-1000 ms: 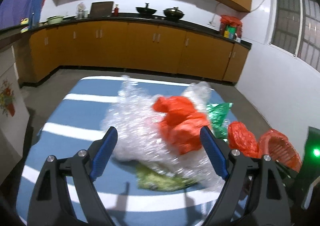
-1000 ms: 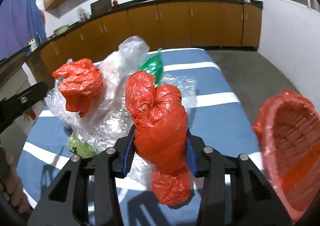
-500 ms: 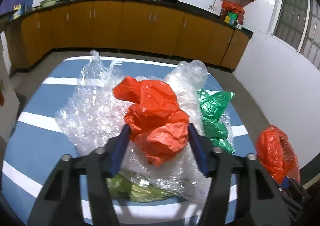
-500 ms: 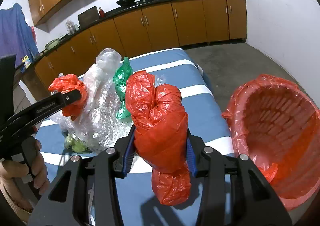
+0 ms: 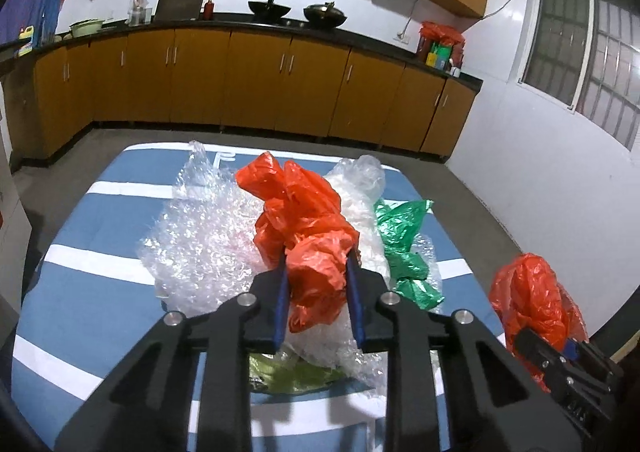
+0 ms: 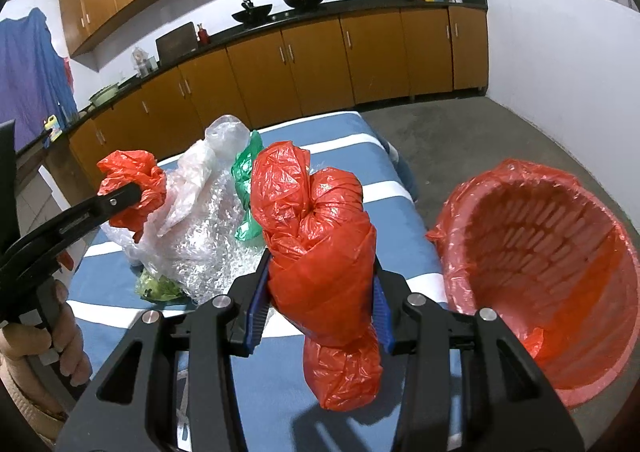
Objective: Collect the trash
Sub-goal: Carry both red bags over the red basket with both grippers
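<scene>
My left gripper (image 5: 316,276) is shut on a crumpled red plastic bag (image 5: 304,220) on top of a heap of clear bubble wrap (image 5: 208,248). The same bag (image 6: 134,188) shows in the right wrist view, pinched by the left gripper (image 6: 138,192). My right gripper (image 6: 318,284) is shut on a knotted red plastic bag (image 6: 320,248) and holds it above the table, left of a red-lined trash basket (image 6: 560,264). A green bag (image 5: 404,244) and a yellow-green wrapper (image 5: 288,372) lie in the heap.
The trash lies on a blue-and-white striped table (image 5: 92,292). The trash basket stands on the floor off the table's right edge. Orange kitchen cabinets (image 5: 256,84) run along the far wall. A person's hand (image 6: 60,332) holds the left gripper.
My left gripper moved in and closed on the crumpled red bag. My right gripper, holding the knotted red bag, swung right so the basket is in fuller view.
</scene>
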`<state>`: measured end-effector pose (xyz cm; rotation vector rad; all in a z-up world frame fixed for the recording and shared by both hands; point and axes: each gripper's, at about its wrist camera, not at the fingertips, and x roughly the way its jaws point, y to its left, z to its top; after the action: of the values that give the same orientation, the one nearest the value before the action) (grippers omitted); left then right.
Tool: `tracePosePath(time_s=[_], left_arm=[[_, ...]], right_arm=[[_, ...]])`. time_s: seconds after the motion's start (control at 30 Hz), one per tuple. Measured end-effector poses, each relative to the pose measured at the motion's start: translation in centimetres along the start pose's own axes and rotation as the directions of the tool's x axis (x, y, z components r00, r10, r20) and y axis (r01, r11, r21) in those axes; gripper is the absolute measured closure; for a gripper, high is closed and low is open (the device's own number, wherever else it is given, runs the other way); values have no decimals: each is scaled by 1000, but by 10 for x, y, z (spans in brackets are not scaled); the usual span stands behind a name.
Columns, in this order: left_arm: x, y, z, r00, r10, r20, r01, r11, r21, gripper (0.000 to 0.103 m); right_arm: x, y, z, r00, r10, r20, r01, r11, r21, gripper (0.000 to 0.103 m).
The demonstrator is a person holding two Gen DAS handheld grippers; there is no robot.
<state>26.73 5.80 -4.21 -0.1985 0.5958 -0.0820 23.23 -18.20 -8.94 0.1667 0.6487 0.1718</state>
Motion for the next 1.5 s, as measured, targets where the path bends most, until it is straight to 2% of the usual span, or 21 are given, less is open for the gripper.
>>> tracePosePath(time_s=[0.33,0.6,0.97,1.5], left_arm=[[-37,-16,-4,997,-50,53,48,998,44,83],[-53,-50,-5,987,-153,55,148,985,84,84],[-50,-118,-22,952,-306,7,300,940,164,84],[-30,-194,-45,894,-441,-81,446,859,249,84]], right_arm=[[-28,-15,1,998,-30,47,28,999,32,59],[-47,-38,0,993,-86,76,82,995,64,59],[-73,-81,-2,975,-193,108,177,974,143,59],[-96,-132,-4,949,-280,142,241,939,244,59]])
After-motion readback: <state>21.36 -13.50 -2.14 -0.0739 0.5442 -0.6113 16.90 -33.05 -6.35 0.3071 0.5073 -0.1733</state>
